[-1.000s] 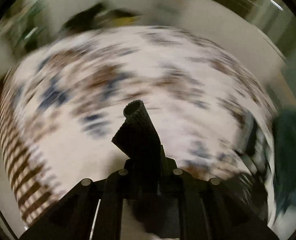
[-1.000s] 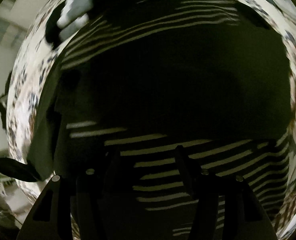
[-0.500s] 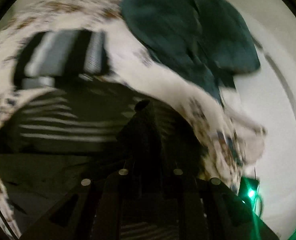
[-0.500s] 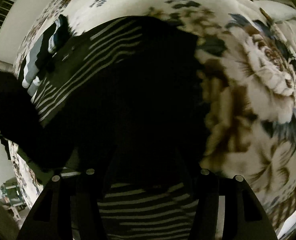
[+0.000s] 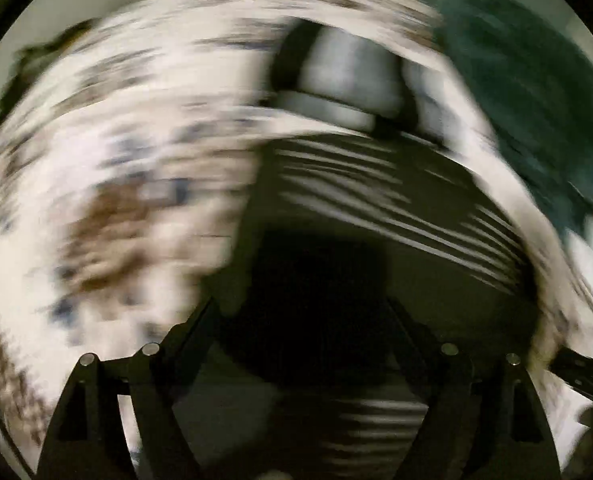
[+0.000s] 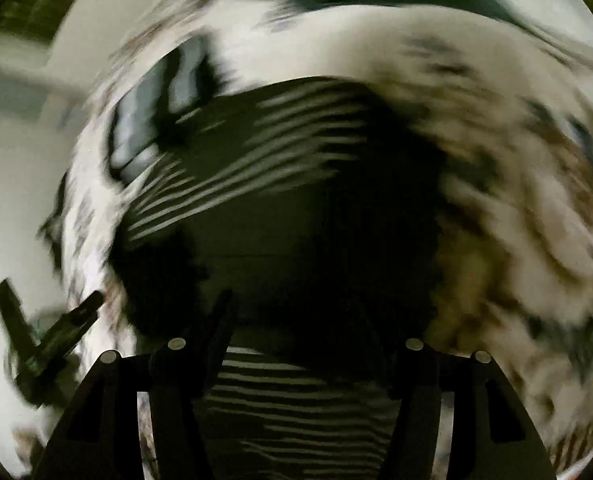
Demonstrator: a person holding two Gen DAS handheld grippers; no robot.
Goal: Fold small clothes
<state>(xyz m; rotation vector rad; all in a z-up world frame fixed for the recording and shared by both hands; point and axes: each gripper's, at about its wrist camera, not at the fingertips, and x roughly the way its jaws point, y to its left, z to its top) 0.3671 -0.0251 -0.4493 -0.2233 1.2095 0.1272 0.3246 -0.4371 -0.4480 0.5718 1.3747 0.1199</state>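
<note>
Cloth is soft and light here, so it will bend, sag and slip if pulled fast. In the left wrist view, a flowery blanket [image 5: 108, 184] fills the 9 o'clock side. The dark striped shirt [image 5: 396, 208] lies on it from the middle toward 3 o'clock, with a folded grey-and-black piece [image 5: 344, 84] at 12 o'clock and a green cloth [image 5: 536, 92] at 2 o'clock. The left gripper [image 5: 296, 320] is opening, its jaws wide apart over the shirt, and nothing looks pinched. In the right wrist view, the right gripper [image 6: 296, 320] is opening a little above the same shirt [image 6: 280, 152]; the picture is too blurry to tell if it holds any. I think an edge or corner is the best place to grab.
</note>
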